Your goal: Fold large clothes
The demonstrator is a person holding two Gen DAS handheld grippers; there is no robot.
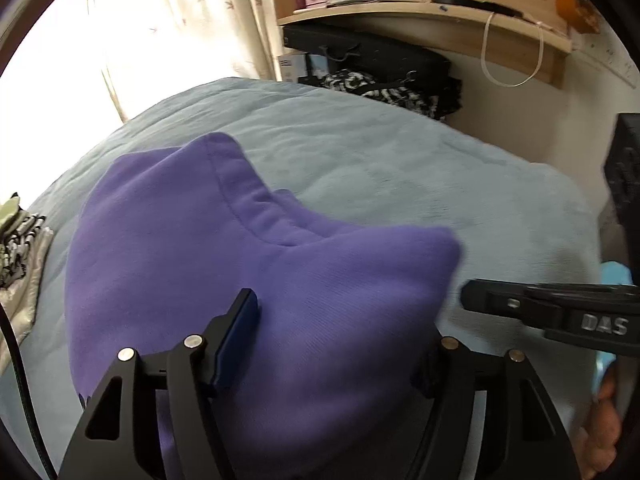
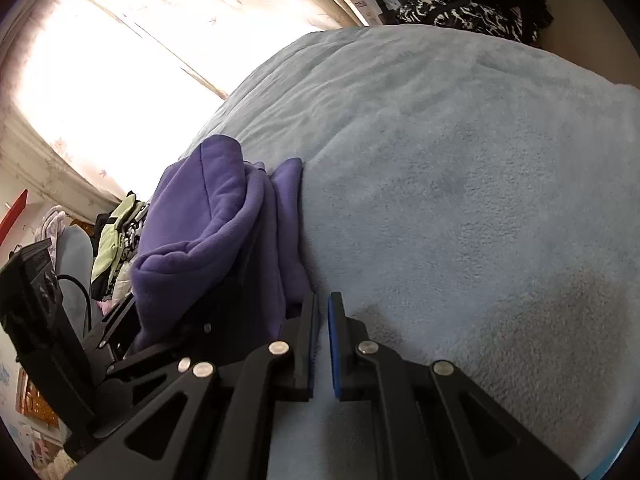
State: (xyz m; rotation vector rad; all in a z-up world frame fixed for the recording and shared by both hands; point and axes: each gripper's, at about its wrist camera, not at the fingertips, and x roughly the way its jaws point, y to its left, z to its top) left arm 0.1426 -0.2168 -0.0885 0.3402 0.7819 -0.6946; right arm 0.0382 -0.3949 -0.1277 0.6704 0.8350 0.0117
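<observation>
A purple hoodie [image 1: 224,264] lies folded in a thick bundle on a light blue fleece blanket [image 1: 400,168] on the bed. My left gripper [image 1: 340,320] is open wide, its jaws astride the near part of the bundle; the right finger is hidden by the cloth. My right gripper [image 2: 323,316] is nearly shut and empty, just right of the hoodie [image 2: 208,224], low over the blanket [image 2: 460,160]. It also shows in the left wrist view [image 1: 472,300], beside the bundle's right corner.
A pile of other clothes [image 1: 20,240] lies at the bed's left edge. A wooden shelf [image 1: 420,12] with boxes hangs on the far wall, above black bags [image 1: 380,64]. Bright curtains [image 2: 120,60] cover the window on the left.
</observation>
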